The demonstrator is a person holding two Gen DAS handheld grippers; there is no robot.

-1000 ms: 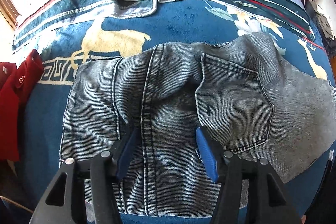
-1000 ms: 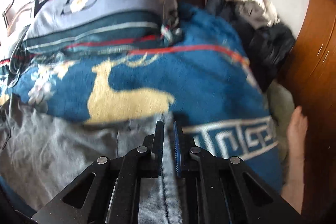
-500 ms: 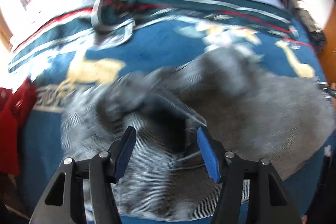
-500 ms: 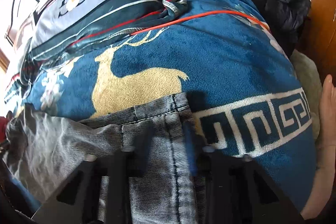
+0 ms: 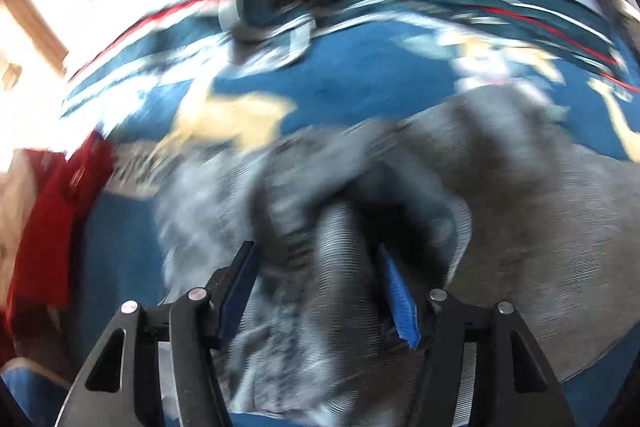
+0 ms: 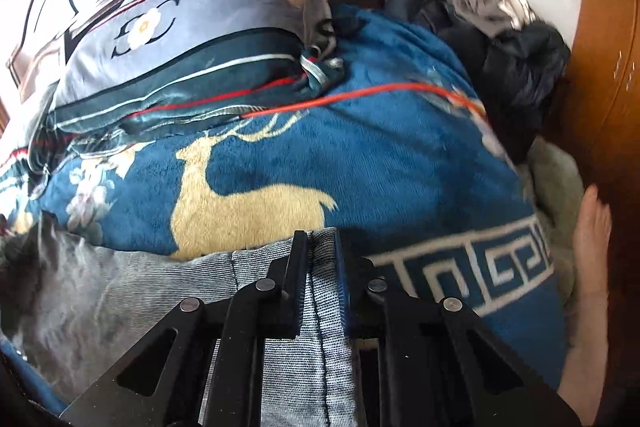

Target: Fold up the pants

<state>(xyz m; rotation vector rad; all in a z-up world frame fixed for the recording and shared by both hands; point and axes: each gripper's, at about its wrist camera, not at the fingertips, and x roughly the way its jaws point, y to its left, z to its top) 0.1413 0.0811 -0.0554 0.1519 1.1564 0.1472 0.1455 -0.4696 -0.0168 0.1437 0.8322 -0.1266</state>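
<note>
Jeans [image 6: 276, 327]: lying across the blue deer blanket [image 6: 360, 163], long axis running left to right.
Right gripper [image 6: 322, 247]: I'm pinching the hem corner.
Left gripper [image 5: 316, 267]: jaws spread, I'm straddling bunched denim.

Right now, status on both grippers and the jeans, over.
Left gripper jaws open, bunched fabric between them. Right gripper clamped on grey washed-denim jeans hem. Red garment at left edge, clear of fold.
</note>
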